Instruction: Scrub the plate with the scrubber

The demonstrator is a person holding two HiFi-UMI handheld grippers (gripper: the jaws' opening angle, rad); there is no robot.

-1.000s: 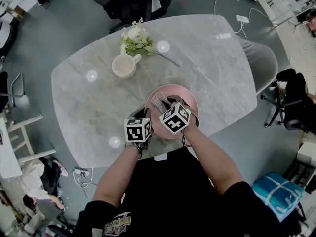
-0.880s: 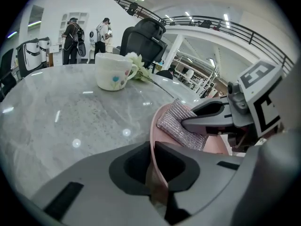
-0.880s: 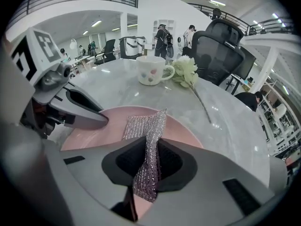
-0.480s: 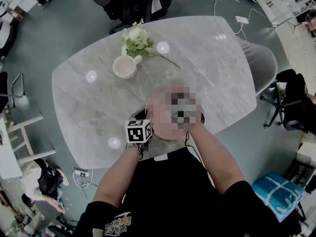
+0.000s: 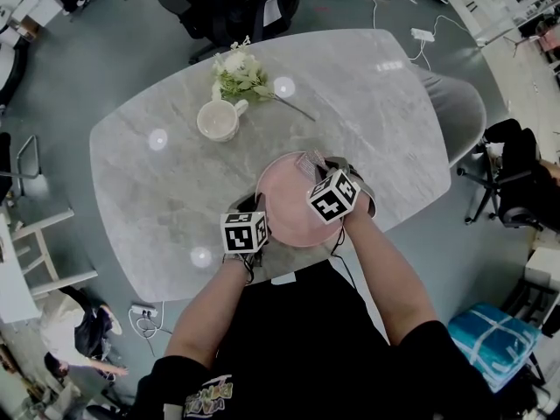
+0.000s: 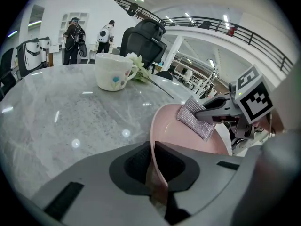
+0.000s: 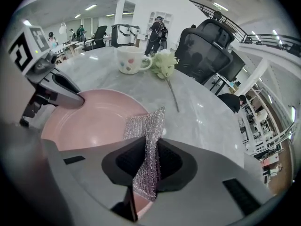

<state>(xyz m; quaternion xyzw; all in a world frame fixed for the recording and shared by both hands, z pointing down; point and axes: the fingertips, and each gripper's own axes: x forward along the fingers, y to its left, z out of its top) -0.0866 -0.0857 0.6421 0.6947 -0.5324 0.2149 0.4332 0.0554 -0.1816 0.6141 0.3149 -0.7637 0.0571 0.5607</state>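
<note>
The pink plate [image 5: 293,201] lies on the grey marble table near its front edge. My left gripper [image 5: 254,210] is shut on the plate's [image 6: 181,135] left rim, which runs up between its jaws. My right gripper [image 5: 328,169] is shut on a silver mesh scrubber [image 7: 146,140], whose free end rests on the plate [image 7: 89,121] near its far right rim. From the left gripper view the scrubber [image 6: 200,118] lies against the plate's far side with the right gripper [image 6: 211,112] behind it.
A white cup [image 5: 216,119] and a small bunch of white flowers [image 5: 236,73] stand on the table [image 5: 157,191] beyond the plate. A black office chair [image 5: 236,3] sits at the far side and a grey chair [image 5: 464,103] at the right.
My right gripper has slid the scrubber from the plate's middle towards its far right rim. The left gripper and the plate have stayed in place.
</note>
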